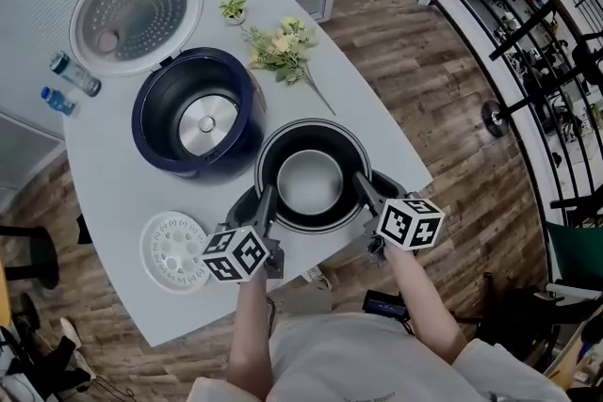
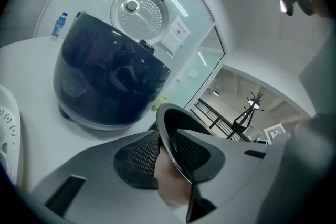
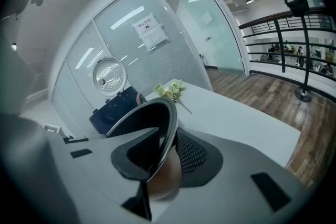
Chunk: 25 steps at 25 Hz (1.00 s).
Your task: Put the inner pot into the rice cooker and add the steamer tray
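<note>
Found the inner pot (image 1: 311,176) apparently resting on the desk (image 1: 113,202) near its front edge, just beside the open rice cooker (image 1: 151,141) and not yet inside it. Saw the left gripper (image 1: 267,202) with jaws clenched on the pot's left rim, one jaw inside the wall and one outside. Saw the right gripper (image 1: 363,188) clenched the same way on the opposite rim. Confirmed both bites in the two gripper views.

Judged the hold thin: pinched only the flared lip, on smooth metal. Could have slipped or tipped on the lift if raised unevenly or loosened on one side. Could also have knocked the cooker's dark wall, or jammed askew in the cavity if lowered tilted. Noted the steamer tray (image 1: 174,251) lying flat to the left of the left gripper, near enough to be brushed on the way across. Noted the flowers (image 1: 283,47) behind the pot as a similar risk.

Could not see the pot's base from above, nor tell for certain whether it touched the desk. Lost most of the tray past the edge of the left gripper view. Could not make out the cooker's inside in either gripper view, only its outer shell and raised lid (image 1: 137,14).
</note>
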Available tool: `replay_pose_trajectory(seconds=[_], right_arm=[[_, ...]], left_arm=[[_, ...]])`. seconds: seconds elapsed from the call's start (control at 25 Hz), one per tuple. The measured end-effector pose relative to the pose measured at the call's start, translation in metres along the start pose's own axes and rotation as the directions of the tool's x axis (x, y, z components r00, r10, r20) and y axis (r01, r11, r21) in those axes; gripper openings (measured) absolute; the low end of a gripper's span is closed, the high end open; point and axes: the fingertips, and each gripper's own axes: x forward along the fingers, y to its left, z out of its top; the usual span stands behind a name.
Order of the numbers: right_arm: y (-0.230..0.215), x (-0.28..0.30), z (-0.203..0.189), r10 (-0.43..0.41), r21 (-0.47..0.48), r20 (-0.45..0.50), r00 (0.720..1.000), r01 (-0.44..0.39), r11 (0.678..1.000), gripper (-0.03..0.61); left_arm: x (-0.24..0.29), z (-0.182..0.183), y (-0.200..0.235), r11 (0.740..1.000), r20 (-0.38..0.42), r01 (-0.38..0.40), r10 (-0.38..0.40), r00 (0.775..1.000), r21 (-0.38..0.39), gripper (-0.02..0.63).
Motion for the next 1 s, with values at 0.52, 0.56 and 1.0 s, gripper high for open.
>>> replay_pose_trajectory(seconds=[0.52, 0.56, 1.0], right_arm=[[0.007, -0.032, 0.028, 0.016, -0.07, 0.067, 0.998, -0.011, 0.998, 0.104], [0.008, -0.034, 0.031, 0.017, -0.071, 0.077, 0.997, -0.011, 0.997, 0.104], [0.032, -0.064, 0.076, 0.046, -0.105, 0.179, 0.983, -0.028, 0.994, 0.101]], left_arm=[[-0.011, 0.012, -0.03, 0.998, 0.039, 0.06, -0.059, 0.997, -0.02, 0.091], [-0.012, 0.015, -0.033, 0.998, 0.044, 0.064, -0.063, 0.997, -0.015, 0.091], [-0.028, 0.06, -0.069, 0.992, 0.137, 0.114, -0.12, 0.983, 0.052, 0.089]])
